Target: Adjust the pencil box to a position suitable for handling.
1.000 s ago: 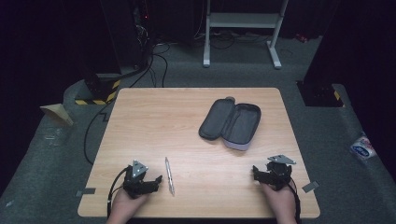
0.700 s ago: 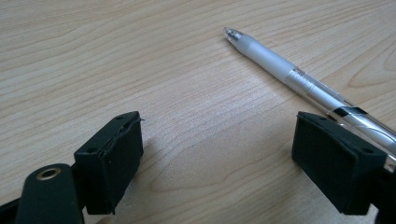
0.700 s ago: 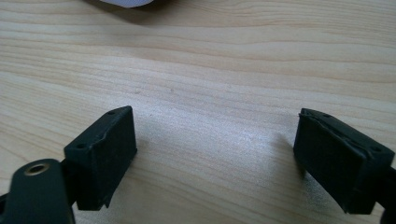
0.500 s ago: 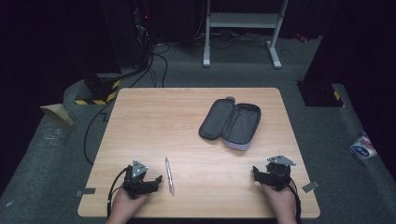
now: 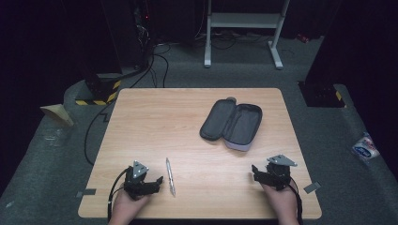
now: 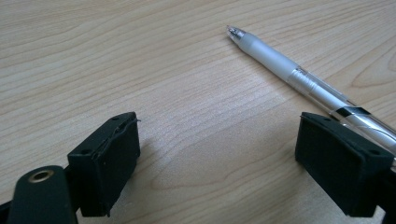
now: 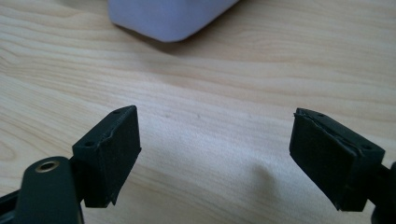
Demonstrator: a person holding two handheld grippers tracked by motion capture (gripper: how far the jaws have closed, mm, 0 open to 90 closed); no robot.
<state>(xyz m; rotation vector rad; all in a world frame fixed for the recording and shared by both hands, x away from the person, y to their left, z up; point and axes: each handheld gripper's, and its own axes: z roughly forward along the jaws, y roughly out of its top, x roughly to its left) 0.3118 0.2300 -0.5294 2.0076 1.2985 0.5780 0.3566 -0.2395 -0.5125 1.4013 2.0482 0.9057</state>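
My left gripper stands wide with nothing between its jaws, which have just been opening a little, and the pen lies flat on the table just beside the right-hand jaw. My right gripper is also wide and empty after closing slightly, near the open pencil case. I judge the pen light, stiff and slippery, prone to roll, so I would pinch it across mid-barrel.
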